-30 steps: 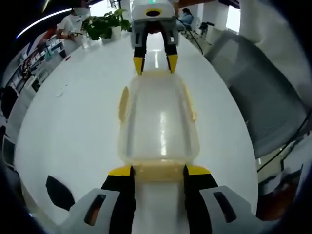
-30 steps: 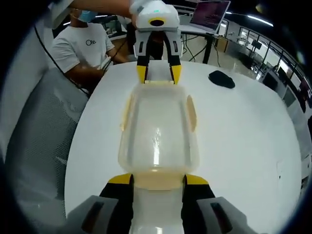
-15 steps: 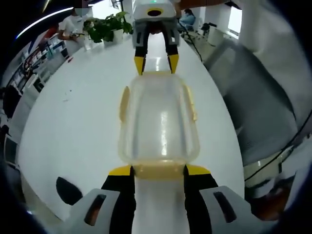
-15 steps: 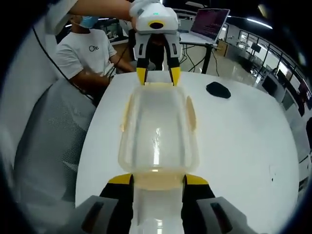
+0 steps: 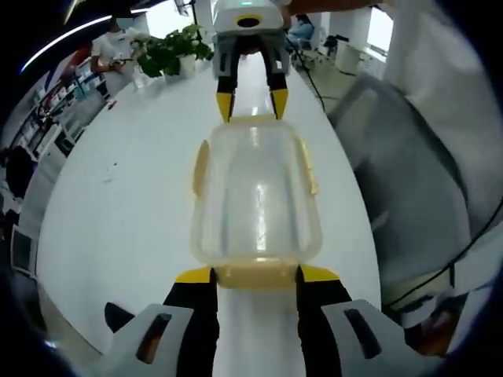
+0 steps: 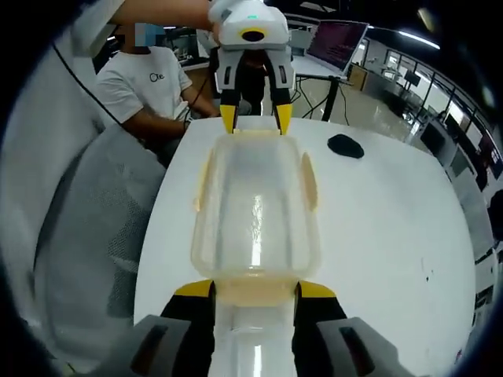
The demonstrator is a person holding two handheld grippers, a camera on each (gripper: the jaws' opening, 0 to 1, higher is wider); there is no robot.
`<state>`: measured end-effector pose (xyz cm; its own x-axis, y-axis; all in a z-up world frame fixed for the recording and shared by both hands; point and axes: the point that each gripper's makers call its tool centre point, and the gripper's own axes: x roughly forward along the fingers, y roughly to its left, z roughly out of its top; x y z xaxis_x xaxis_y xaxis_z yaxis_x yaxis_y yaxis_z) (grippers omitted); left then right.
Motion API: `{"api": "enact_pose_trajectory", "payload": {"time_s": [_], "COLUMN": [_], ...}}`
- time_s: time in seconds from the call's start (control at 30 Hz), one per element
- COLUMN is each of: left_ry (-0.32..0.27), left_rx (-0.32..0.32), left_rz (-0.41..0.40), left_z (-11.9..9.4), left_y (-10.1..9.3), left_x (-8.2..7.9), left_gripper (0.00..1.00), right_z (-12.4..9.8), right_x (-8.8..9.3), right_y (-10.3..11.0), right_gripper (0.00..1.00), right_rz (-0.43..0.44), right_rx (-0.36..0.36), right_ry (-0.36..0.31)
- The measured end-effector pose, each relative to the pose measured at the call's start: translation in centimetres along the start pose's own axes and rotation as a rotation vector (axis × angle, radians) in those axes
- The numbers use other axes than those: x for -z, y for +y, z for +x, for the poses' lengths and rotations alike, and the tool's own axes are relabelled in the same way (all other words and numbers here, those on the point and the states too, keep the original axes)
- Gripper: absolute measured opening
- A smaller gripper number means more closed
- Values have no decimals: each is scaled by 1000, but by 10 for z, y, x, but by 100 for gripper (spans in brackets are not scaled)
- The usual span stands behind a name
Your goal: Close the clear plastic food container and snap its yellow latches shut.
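The clear container (image 5: 255, 196) sits lengthwise between my tongs: my left gripper (image 5: 255, 275) and right gripper (image 6: 245, 289) each stand half-open, straddling an end latch.

The container's (image 5: 256, 196) end latches sit hidden between the jaws at frame bottom and top; whether they are snapped cannot be told.

Small dark logo on person's white T-shirt (image 6: 146, 77), lettering unclear, nothing else legible
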<state>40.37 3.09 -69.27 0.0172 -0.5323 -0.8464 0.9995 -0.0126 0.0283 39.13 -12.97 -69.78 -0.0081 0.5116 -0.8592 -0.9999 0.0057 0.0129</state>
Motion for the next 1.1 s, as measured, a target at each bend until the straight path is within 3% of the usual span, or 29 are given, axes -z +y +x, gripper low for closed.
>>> {"api": "enact_pose_trajectory", "payload": {"time_s": [0.53, 1.1], "left_ry": [34, 28], "left_rx": [-33, -29], "left_rz": [14, 1], "left_z": [9, 34], "left_y": [3, 3], "left_x": [-43, -86], "left_gripper": [37, 37], "right_z": [-38, -62], "right_x": [25, 70], "right_y": [-2, -3], "right_gripper": [36, 36], "right_rz": [-26, -28], "right_rx": [31, 28], "right_ry": [-7, 8]}}
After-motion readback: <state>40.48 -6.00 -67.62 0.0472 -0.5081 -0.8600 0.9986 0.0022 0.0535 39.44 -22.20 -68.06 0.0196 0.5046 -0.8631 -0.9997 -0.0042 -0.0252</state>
